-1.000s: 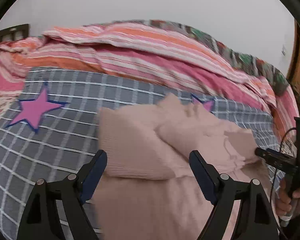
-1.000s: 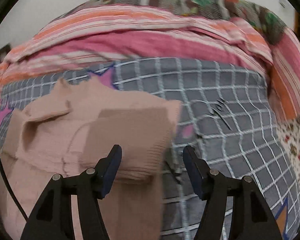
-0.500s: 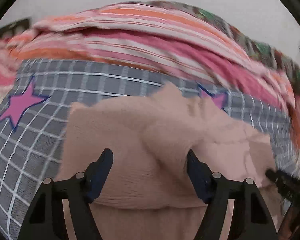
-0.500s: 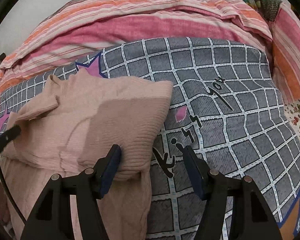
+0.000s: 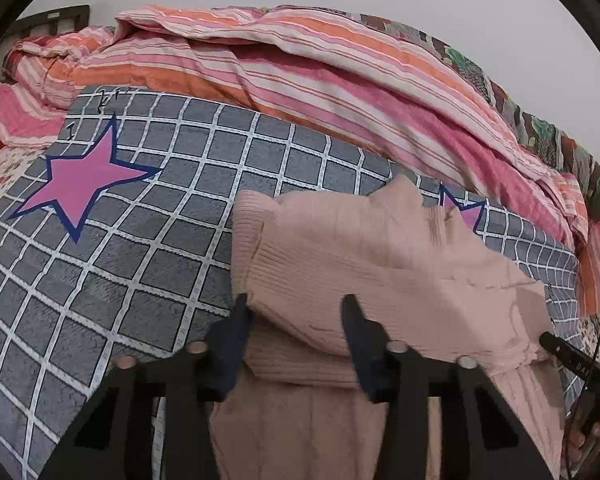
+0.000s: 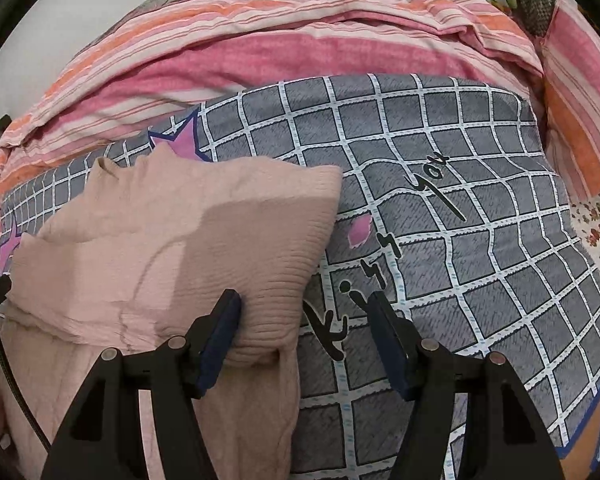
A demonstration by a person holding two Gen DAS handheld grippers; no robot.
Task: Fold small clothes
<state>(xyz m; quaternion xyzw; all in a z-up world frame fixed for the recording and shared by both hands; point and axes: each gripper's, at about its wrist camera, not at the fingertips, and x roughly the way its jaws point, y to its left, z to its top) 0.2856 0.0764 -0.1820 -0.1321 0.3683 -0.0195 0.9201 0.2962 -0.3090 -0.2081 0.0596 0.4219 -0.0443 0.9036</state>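
Observation:
A pink knit garment (image 5: 380, 248) lies on the bed with its upper part folded back over its lower part. My left gripper (image 5: 294, 316) is low at the left end of that fold. Its jaws are closing, with the thick folded edge bulging between the fingers and not pinched. In the right wrist view the same garment (image 6: 160, 248) fills the left half. My right gripper (image 6: 304, 312) stands open at the fold's right corner, its left finger against the ribbed edge and its right finger over the blanket.
A grey checked blanket (image 6: 480, 240) with pink stars and black lettering covers the bed under the garment. A bulky pink and orange striped quilt (image 5: 300, 60) is heaped along the far side. A hand (image 5: 580, 444) holding the other gripper shows at the right edge.
My left gripper has come forward and down onto the garment's left folded edge, and its jaws have narrowed around the fold. The right gripper has stayed at the right corner, still open.

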